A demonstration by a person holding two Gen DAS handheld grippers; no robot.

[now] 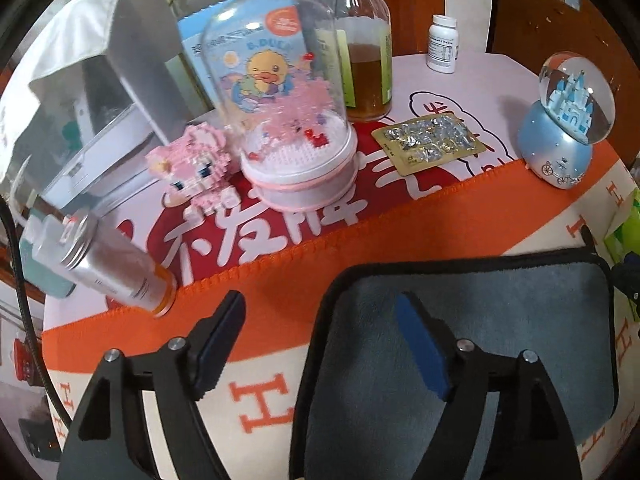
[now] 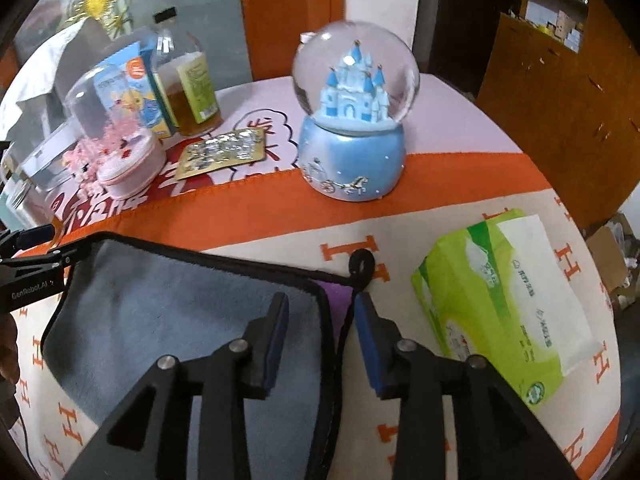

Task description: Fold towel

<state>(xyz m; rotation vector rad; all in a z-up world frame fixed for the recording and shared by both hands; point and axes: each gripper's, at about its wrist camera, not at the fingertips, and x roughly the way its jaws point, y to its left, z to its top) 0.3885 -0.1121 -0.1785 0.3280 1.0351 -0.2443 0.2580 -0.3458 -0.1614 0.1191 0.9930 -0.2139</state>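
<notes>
A grey-blue towel (image 1: 500, 320) with black trim lies folded on the cream and orange cloth; it also shows in the right wrist view (image 2: 168, 312), with a purple underside (image 2: 340, 300) and a black hanging loop (image 2: 362, 262) at its far right corner. My left gripper (image 1: 322, 308) is open, straddling the towel's left edge, one finger over the towel and one over the cloth. My right gripper (image 2: 320, 308) is open, straddling the towel's right edge. The left gripper also shows in the right wrist view (image 2: 28, 248) at the towel's far left corner.
Behind the towel stand a castle snow globe (image 2: 352, 128), a domed pink brick model (image 1: 288, 120), a pink brick figure (image 1: 192, 160), a blister pack (image 1: 432, 140), an oil bottle (image 1: 366, 60), a pill bottle (image 1: 442, 42) and a tilted silver bottle (image 1: 116, 264). A green tissue pack (image 2: 508, 300) lies right.
</notes>
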